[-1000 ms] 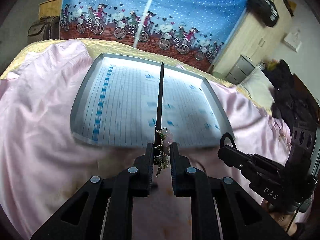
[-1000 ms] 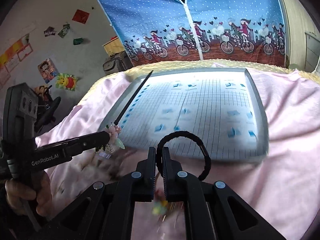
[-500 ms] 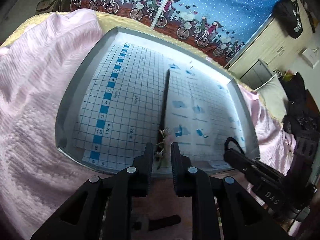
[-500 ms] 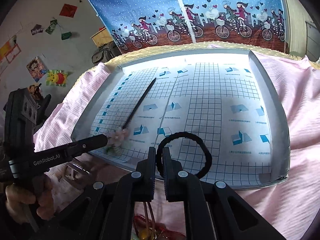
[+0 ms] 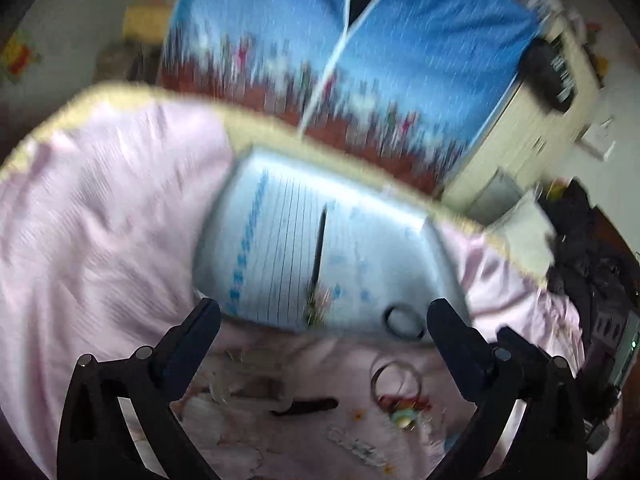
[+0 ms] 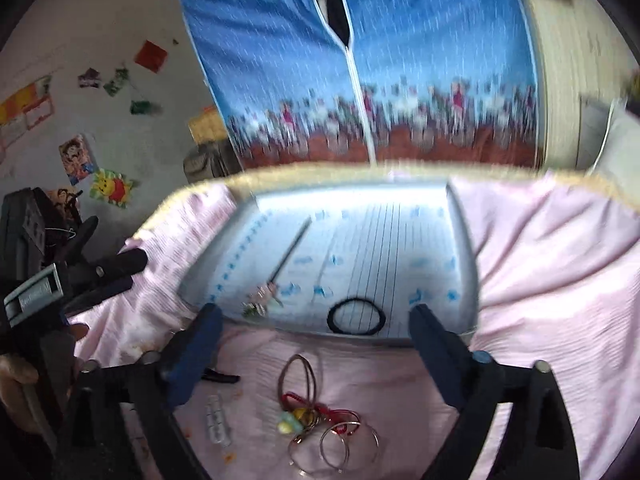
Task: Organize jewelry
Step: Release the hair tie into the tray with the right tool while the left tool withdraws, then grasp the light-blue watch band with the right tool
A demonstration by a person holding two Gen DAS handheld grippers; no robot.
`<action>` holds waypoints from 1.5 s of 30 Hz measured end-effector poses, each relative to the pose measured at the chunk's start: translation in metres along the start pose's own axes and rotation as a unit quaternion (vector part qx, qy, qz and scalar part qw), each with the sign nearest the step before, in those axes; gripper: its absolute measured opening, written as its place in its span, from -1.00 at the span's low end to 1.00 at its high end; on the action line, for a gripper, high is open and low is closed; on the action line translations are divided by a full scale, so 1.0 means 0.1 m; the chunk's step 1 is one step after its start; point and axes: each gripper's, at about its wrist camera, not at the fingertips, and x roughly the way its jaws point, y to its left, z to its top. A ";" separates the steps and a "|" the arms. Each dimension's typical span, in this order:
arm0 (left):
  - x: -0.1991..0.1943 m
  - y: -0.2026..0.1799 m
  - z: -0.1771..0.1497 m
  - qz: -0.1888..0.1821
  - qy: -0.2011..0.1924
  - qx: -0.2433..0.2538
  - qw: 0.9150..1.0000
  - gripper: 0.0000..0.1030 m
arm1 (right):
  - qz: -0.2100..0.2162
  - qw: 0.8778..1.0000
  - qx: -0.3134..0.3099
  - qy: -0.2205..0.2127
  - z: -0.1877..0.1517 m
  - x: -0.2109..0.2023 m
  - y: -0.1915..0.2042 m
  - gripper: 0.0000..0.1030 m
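- Both grippers have let go since half a second ago: the hair stick (image 6: 289, 254) and the black hair tie (image 6: 356, 316) now lie inside the tray (image 6: 460, 236), and the left gripper (image 5: 322, 320) and right gripper (image 6: 314, 320) have each pulled back with jaws wide apart, holding nothing.
- More jewelry waits on the cloth near the right gripper: thin bangles (image 6: 348, 442), a red cord charm (image 6: 298, 414) and a brown hair loop (image 6: 298, 374), touching in one tangle.
- These look light; the bangles are probably stiff and slippery (metal, I judge), so pinching across one ring's wire seems safest. The cord is soft and may drag its neighbours along.
- A clear hair clip (image 6: 218, 424) lies apart from the tangle and looks brittle.
- The pink sheet (image 6: 560, 280) is soft and rumpled, so thin pieces may sink into folds.
- Behind the bed hangs a blue curtain (image 6: 420, 60); both views are motion-blurred.
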 end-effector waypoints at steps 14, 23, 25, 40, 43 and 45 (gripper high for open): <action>-1.31 -0.49 -0.82 0.014 -0.105 0.118 0.987 0.97 | -0.059 0.988 -0.067 -0.127 -0.69 -1.33 0.58 1.00; -1.45 -0.60 -1.38 0.037 -0.064 0.136 0.988 0.97 | -0.088 0.990 -0.022 -0.105 -1.13 -1.70 0.57 1.00; -1.44 -0.60 -1.47 0.041 -0.047 0.131 0.989 0.96 | -0.090 0.991 -0.011 -0.103 -1.19 -1.76 0.54 1.00; -1.20 -0.55 -1.59 0.059 0.042 0.124 0.990 0.96 | -0.125 0.989 0.069 0.046 -1.35 -1.35 0.20 1.00; -1.02 -0.51 -1.50 0.044 0.084 0.119 0.988 0.96 | -0.120 0.986 0.083 0.078 -1.28 -1.26 0.09 1.00; -0.89 -0.50 -1.41 0.038 0.109 0.123 0.986 0.96 | -0.106 0.984 0.093 0.110 -1.23 -1.16 -0.01 1.00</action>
